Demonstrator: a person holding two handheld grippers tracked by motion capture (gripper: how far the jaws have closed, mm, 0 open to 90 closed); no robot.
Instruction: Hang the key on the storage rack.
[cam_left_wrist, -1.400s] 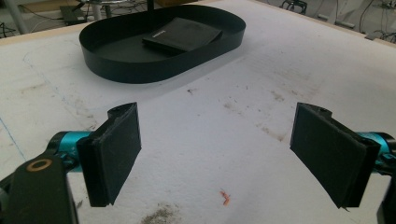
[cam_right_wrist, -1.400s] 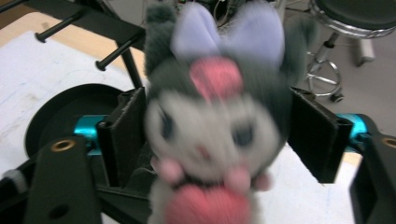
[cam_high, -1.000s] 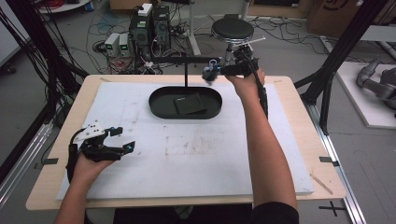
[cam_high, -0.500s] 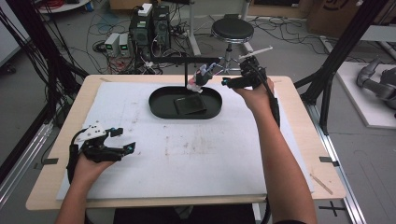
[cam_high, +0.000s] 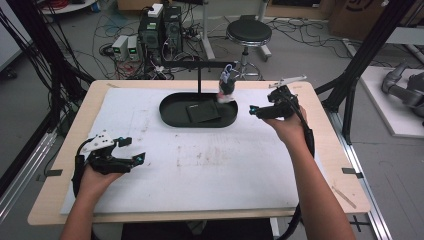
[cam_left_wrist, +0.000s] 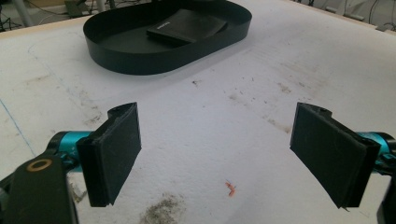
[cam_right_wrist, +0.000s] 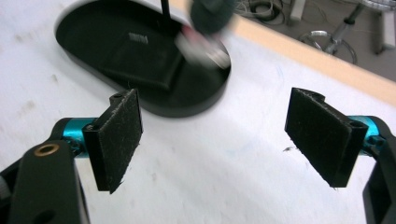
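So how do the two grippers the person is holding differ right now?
The left gripper sits low at the near left of the white mat, far from the black oval tray; the right gripper is held up at the far right, just beside that tray. The right gripper points toward the small item hanging from the stand; the left points across bare mat. Both have jaws wide open, holding nothing.

An oval tray (cam_high: 172, 116) sat at the far middle of the table (cam_high: 320, 200), with a flat pad (cam_high: 202, 113) inside it. A stand (cam_high: 199, 75) rose behind the tray; a small object (cam_high: 226, 87) hung from its arm over the tray's right end
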